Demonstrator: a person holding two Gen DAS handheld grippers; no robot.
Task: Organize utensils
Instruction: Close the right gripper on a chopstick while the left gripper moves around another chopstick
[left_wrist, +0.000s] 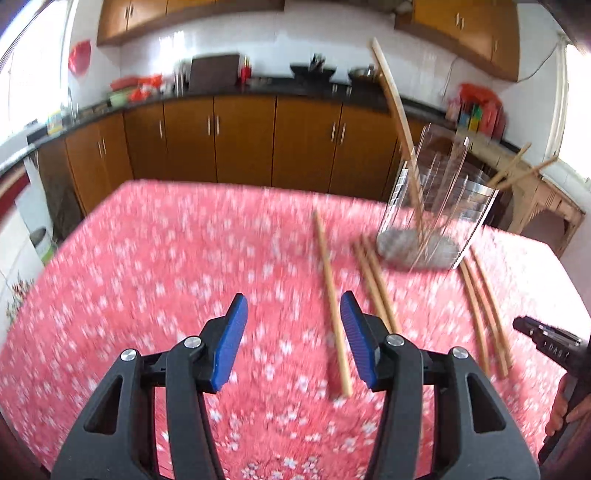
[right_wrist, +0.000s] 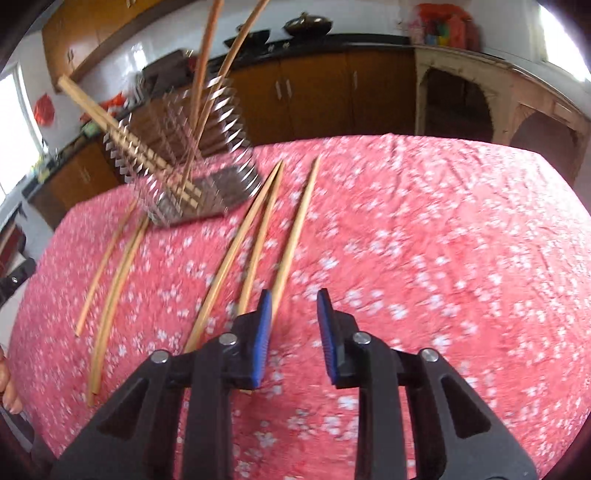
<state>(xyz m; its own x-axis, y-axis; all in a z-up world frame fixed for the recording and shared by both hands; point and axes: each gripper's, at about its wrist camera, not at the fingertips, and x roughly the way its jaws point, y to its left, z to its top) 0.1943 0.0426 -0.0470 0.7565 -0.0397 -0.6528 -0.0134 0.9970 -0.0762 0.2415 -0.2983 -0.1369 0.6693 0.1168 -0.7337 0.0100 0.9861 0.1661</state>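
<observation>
A wire utensil holder (left_wrist: 436, 206) stands on the red flowered tablecloth (left_wrist: 166, 277) with several wooden chopsticks leaning in it; it also shows in the right wrist view (right_wrist: 188, 158). Loose chopsticks lie on the cloth around it. My left gripper (left_wrist: 293, 339) is open and empty, with a single chopstick (left_wrist: 331, 310) lying between its blue pads. A pair (left_wrist: 375, 288) lies just right of it. My right gripper (right_wrist: 293, 336) is open and empty above the near ends of three chopsticks (right_wrist: 295, 229). Both views are motion-blurred.
Two more chopsticks (right_wrist: 110, 280) lie at the left of the right wrist view, seen at the right in the left wrist view (left_wrist: 484, 314). The right gripper's body (left_wrist: 554, 343) shows at the right edge. Brown kitchen cabinets (left_wrist: 240, 140) stand beyond the table.
</observation>
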